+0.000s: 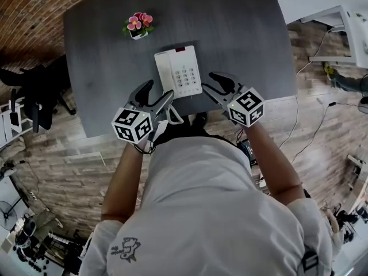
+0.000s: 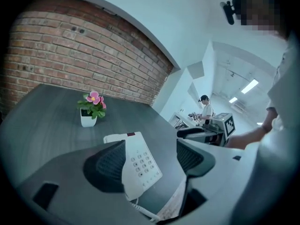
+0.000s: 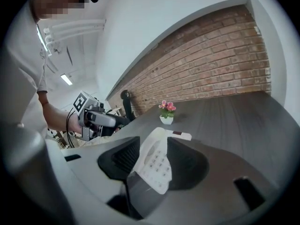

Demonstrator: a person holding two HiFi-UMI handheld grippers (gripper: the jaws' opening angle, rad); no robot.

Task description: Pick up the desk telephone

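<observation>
A white desk telephone (image 1: pixel 178 72) with a keypad lies flat on the dark grey table (image 1: pixel 103 85), near its front edge. Its coiled cord (image 1: pixel 174 117) hangs off that edge. My left gripper (image 1: pixel 158 94) is open at the phone's near left corner, apart from it. My right gripper (image 1: pixel 210 85) is open just right of the phone's near right side. In the left gripper view the phone (image 2: pixel 140 165) shows beyond the wide jaws of that gripper (image 2: pixel 150 159). The right gripper view frames the phone (image 3: pixel 157 161) the same way, with nothing pressed by that gripper (image 3: pixel 151 157).
A small white pot of pink flowers (image 1: pixel 138 26) stands at the table's far left. A dark chair (image 1: pixel 34 91) is left of the table, white furniture (image 1: pixel 339 27) at the upper right, and cables lie on the wood floor. A person (image 2: pixel 205 109) stands in the far room.
</observation>
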